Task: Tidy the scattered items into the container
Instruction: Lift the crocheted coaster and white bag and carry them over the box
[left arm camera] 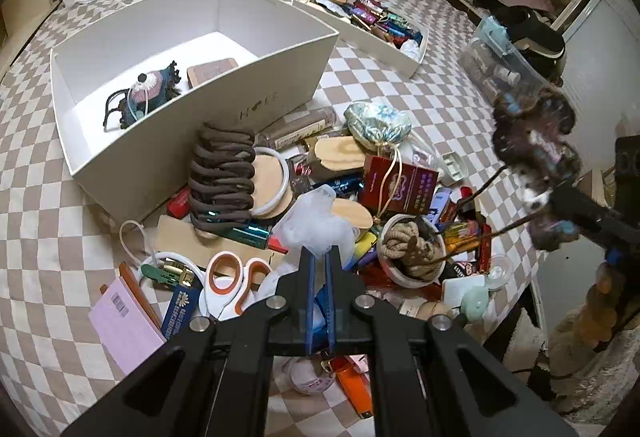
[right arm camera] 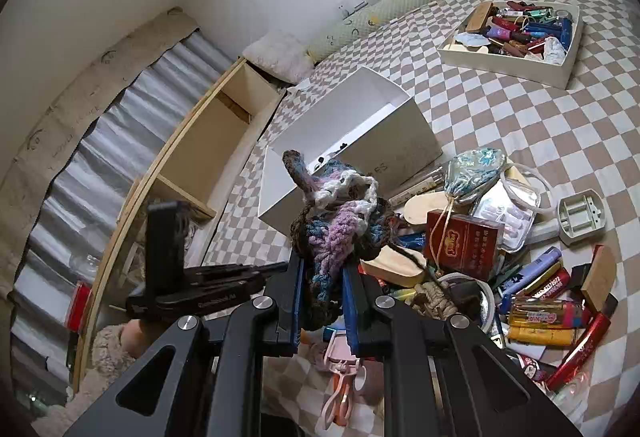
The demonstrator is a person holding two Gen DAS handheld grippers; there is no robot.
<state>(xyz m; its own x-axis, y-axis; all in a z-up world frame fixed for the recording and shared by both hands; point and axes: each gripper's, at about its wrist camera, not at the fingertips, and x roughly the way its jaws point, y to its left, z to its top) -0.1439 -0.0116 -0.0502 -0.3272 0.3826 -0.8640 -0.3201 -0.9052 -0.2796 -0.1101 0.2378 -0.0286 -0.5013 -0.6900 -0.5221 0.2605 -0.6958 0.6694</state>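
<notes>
Left gripper (left arm camera: pixel 319 257) pinches one plastic bag (left arm camera: pixel 316 221); right gripper (right arm camera: pixel 322 277) clamps one crochet piece (right arm camera: pixel 336 221).

The crochet piece (left arm camera: pixel 534 141) is all blurry in the left wrist view, and its lower end is hidden behind the dark right gripper (left arm camera: pixel 580 213). In the right wrist view, the bottom of the crochet piece (right arm camera: pixel 336 221) goes down between the blue pads (right arm camera: pixel 349 301) where it can't be seen. The white box (left arm camera: pixel 192 49) hides part of the dark woolly thing (left arm camera: pixel 148 93) inside it behind its near wall, and the writing on the red packet (right arm camera: pixel 464 245) is too small to read.
</notes>
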